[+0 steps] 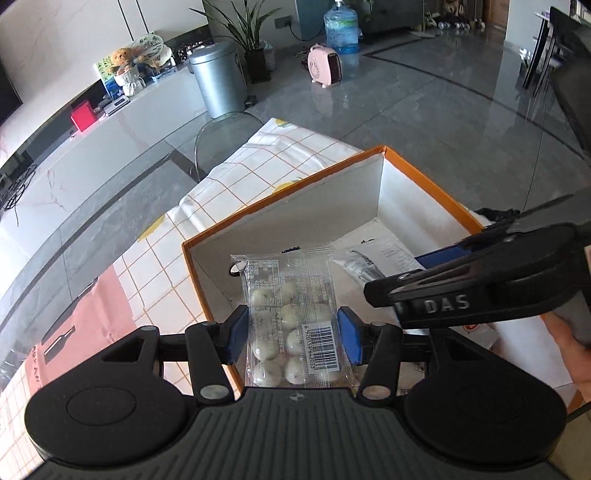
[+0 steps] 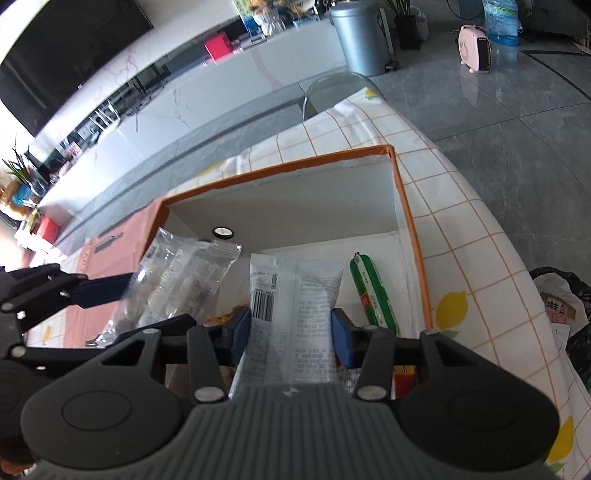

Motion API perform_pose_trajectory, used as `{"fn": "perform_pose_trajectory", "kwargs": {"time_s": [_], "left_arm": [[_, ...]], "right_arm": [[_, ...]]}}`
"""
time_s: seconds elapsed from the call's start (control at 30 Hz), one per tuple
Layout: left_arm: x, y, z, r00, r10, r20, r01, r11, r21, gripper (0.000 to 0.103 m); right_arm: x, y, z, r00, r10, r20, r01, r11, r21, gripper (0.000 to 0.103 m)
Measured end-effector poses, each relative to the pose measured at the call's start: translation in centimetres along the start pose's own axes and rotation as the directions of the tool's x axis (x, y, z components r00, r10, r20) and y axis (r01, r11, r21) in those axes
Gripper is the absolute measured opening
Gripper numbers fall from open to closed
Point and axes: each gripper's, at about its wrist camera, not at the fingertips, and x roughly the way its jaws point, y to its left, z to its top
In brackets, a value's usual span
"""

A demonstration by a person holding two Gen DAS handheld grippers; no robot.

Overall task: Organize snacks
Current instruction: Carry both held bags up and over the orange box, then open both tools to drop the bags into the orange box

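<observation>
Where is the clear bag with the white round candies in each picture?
Left wrist view: the candy bag sits bottom centre, pinched in the left tool, over the orange box.
Right wrist view: the same bag is at middle left, seen from the side.
Shared landmark: the grey bin.

Open box (image 2: 413,236) sitting on the table's checked cloth (image 2: 461,229), bin bag (image 2: 565,306) just off its right side. Over the box, two grippers side by side: left gripper (image 1: 293,332) clamped on a clear packet of round snacks (image 1: 291,321), right gripper (image 2: 291,336) clamped on a flat printed sachet (image 2: 295,314). Down on the box floor, right of the sachet, a sausage stick (image 2: 373,291); more wrappers possibly beneath, hard to tell. Beyond the table's far end, a chair back (image 1: 225,136), then a metal bin (image 1: 218,77), heater (image 1: 325,66) and water jug (image 1: 341,31) on the floor.
</observation>
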Motion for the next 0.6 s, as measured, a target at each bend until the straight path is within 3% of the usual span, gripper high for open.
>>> {"fn": "perform_pose_trajectory", "kwargs": {"time_s": [0.23,0.47,0.6], "left_arm": [[1.0,0.4,0.0,1.000,-0.010,-0.011,0.010,1.000,0.030,0.059],[1.2,-0.2,0.3,0.999,0.037,0.005,-0.038,0.995,0.097,0.059],[2.0,-0.3,0.4,0.999,0.035,-0.003,-0.035,0.994,0.101,0.059]], "right_arm": [[3.7,0.2,1.4,0.995,-0.049,-0.091,0.047,0.999,-0.017,0.045],[5.7,0.7,2.3,0.979,-0.124,-0.161,0.117,0.992,-0.052,0.047],[5.5,0.5,2.5,0.976,-0.110,-0.186,0.108,0.994,-0.024,0.047]]}}
